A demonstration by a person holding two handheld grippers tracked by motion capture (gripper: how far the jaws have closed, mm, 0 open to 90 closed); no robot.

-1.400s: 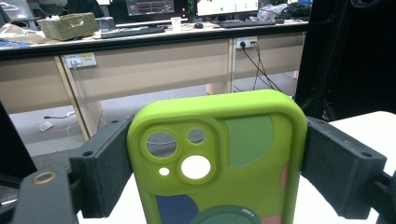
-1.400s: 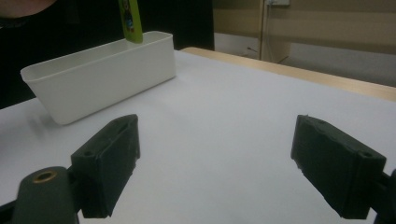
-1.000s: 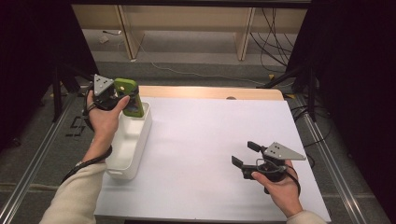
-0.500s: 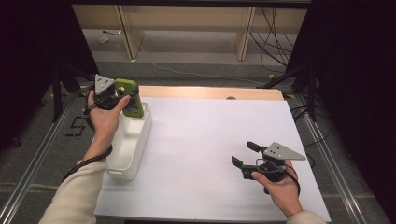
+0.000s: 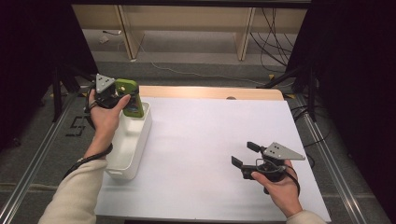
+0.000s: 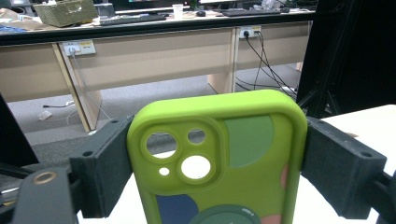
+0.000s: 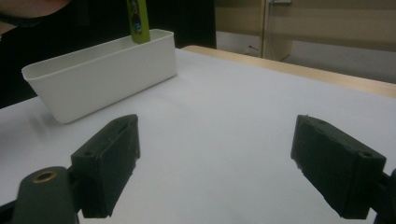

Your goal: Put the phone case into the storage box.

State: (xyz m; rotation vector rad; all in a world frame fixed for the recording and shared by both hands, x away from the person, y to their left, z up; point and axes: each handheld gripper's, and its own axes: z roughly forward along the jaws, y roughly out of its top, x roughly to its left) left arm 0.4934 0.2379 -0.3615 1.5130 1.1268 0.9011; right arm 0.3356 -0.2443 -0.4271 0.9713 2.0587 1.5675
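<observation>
A lime-green phone case (image 5: 131,97) with coloured patches is held upright over the far end of a white bin (image 5: 127,145). My left gripper (image 5: 116,94) is shut on the phone case (image 6: 219,158), its two jaws pressing the case's sides. From the right gripper view the phone case (image 7: 138,21) hangs just above the white bin (image 7: 102,70), its lower end at the rim. My right gripper (image 5: 243,155) hovers low over the white table (image 5: 210,140) at the near right. It is open, and nothing sits between its jaws (image 7: 219,163).
The white bin stands along the table's left edge, and I cannot see inside it. A wooden strip (image 5: 210,92) runs along the table's far edge. Beyond it are desk legs and cables (image 5: 275,32) on the floor. Metal rails (image 5: 327,154) flank the table.
</observation>
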